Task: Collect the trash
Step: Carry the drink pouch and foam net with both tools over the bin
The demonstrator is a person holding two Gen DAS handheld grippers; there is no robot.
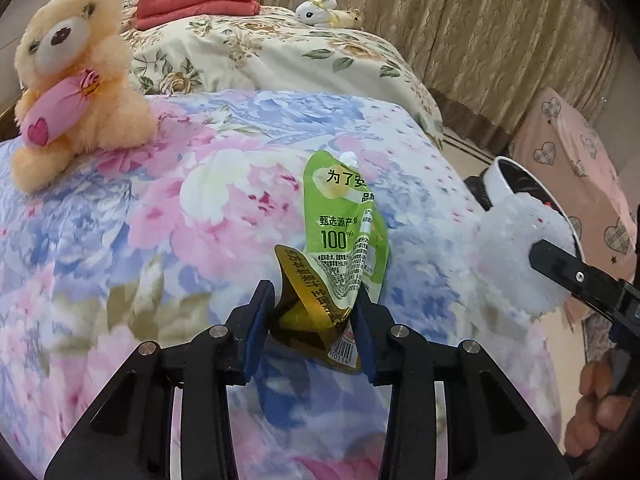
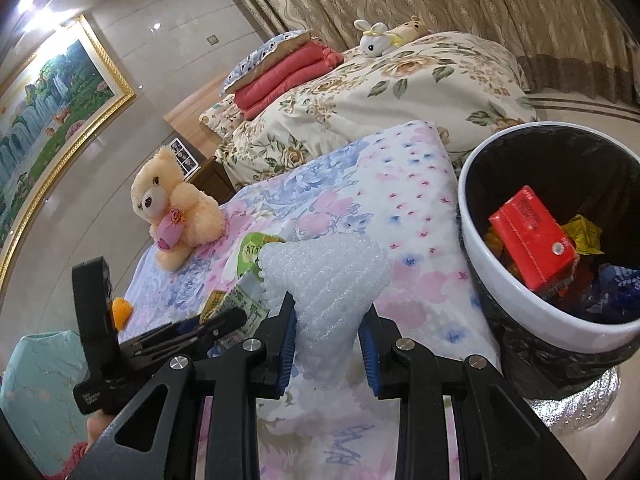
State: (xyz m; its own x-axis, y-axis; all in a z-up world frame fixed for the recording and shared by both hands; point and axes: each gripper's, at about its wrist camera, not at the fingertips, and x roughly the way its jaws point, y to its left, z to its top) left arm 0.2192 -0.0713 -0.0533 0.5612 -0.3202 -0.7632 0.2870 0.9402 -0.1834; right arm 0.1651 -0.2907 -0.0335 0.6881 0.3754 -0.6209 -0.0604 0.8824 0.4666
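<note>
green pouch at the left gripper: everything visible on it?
The green pouch is a crumpled, flattened foil drink pack, white spout at its far end, printed text and "100%", with a gold base and barcode. It lies on the floral quilt, base curled up between the left gripper pads, which press on it.

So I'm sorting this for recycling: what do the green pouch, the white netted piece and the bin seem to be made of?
Green pouch: looks like glossy printed plastic laminate with a gold foil-like lining, creased and curling.
White netted piece: seems soft foam mesh, matte and translucent, with a ribbed surface.
Bin: smooth white rim, glazed ceramic or hard plastic, hard to tell; lined with a wrinkled black plastic bag.
</note>
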